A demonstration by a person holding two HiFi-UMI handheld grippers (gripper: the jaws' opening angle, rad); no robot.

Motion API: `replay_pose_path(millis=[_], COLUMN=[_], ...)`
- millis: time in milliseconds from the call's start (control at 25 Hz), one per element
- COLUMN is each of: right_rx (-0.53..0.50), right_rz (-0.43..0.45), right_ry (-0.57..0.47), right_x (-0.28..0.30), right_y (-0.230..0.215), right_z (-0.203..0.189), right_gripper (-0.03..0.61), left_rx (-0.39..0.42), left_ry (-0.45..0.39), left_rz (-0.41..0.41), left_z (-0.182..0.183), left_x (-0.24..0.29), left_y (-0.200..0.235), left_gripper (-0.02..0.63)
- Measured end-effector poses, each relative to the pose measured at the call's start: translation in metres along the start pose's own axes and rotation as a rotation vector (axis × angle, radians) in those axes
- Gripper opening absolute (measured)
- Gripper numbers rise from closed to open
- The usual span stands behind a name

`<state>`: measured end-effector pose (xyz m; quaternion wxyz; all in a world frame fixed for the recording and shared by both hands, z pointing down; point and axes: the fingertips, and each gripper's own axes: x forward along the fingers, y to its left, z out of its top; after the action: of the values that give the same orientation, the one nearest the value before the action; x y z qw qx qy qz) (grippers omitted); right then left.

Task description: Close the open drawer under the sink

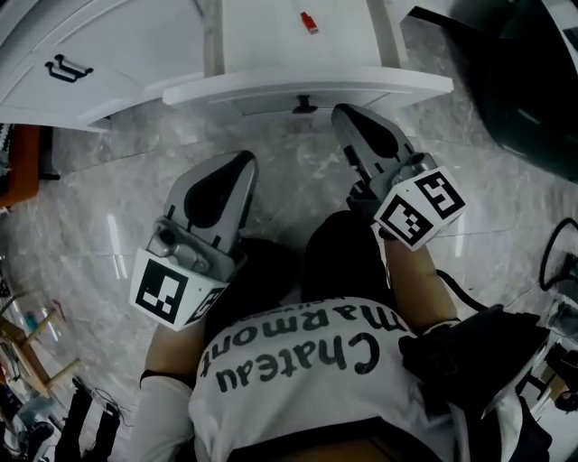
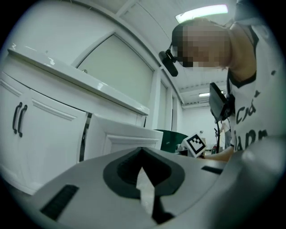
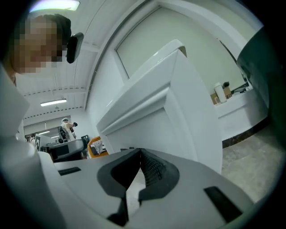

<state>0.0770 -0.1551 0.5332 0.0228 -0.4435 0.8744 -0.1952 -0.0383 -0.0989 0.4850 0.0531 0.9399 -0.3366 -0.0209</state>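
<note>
Both tongs are shut w/ nothing between them: the left gripper view shows the left tongs (image 1: 237, 171) w/ tips meeting, and the right gripper view shows the same for the right tongs (image 1: 348, 117).

The drawer (image 1: 271, 87) stands pulled out under the sink, straight ahead of the person. Its white front panel runs left-to-right across the top of the head view, so the long axis lies crosswise to both tongs and the closing push has to go straight away from the body. A dark knob (image 1: 304, 106) sits approx mid-panel, under the front lip. A small red item (image 1: 309, 22) lies inside the drawer, well behind the panel.

Key relation: the right tongs are clearly nearer. Their tip is just beside the knob, slightly to its right and just under the lip; I can't tell if it touches. The left tongs hang further back over the floor (image 1: 298, 189), off to the left of the knob and apart from the panel. Both point fwd at the panel, which fills most of each gripper view.

My read: the close hasn't started, and the right side is best placed to push. Pressing near the knob, i.e. near centre, should keep the drawer from skewing; a push at one end might jam it.
</note>
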Motion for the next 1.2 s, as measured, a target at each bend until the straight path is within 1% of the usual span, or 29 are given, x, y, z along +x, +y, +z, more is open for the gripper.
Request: replay_pose_path(millis=[120, 200, 280, 440, 560, 640, 760, 880, 1080, 1200], right_rx=[-0.027, -0.037, -0.028, 0.026, 0.007, -0.031, -0.095, -0.128, -0.161, -0.172], right_rz=[0.001, -0.01, -0.03, -0.063, -0.017, 0.022, 0.032, 0.021, -0.026, -0.051], right_ry=[-0.045, -0.057, -0.059, -0.072, -0.093, -0.098, -0.099, -0.089, -0.061, -0.047], right_x=[0.004, 0.006, 0.009, 0.006, 0.003, 0.005, 0.008, 0.008, 0.01, 0.014], right_y=[-0.001, -0.004, -0.008, -0.013, -0.001, 0.01, 0.022, 0.026, 0.022, 0.023], right_z=[-0.007, -0.01, -0.012, -0.012, -0.009, -0.006, -0.003, -0.004, -0.008, -0.008], right_gripper=[0.011, 0.011, 0.011, 0.011, 0.011, 0.011, 0.011, 0.012, 0.011, 0.012], left_rx=[-0.01, -0.023, -0.027, -0.006, -0.034, -0.05, -0.067, -0.104, -0.051, -0.091], left_ry=[-0.068, -0.117, -0.154, -0.168, -0.198, -0.204, -0.211, -0.214, -0.17, -0.168], left_rz=[0.027, 0.047, 0.05, 0.023, 0.038, 0.047, 0.055, 0.044, 0.027, 0.03], left_z=[-0.016, -0.018, -0.02, -0.03, -0.036, -0.041, -0.043, -0.046, -0.054, -0.056], left_x=[-0.002, -0.002, -0.003, -0.004, -0.006, -0.008, -0.008, -0.006, 0.002, 0.003], left_y=[0.013, 0.017, 0.015, 0.009, 0.015, 0.017, 0.017, 0.012, 0.004, 0.005], left_gripper=[0.008, 0.008, 0.008, 0.008, 0.008, 0.008, 0.008, 0.008, 0.008, 0.008])
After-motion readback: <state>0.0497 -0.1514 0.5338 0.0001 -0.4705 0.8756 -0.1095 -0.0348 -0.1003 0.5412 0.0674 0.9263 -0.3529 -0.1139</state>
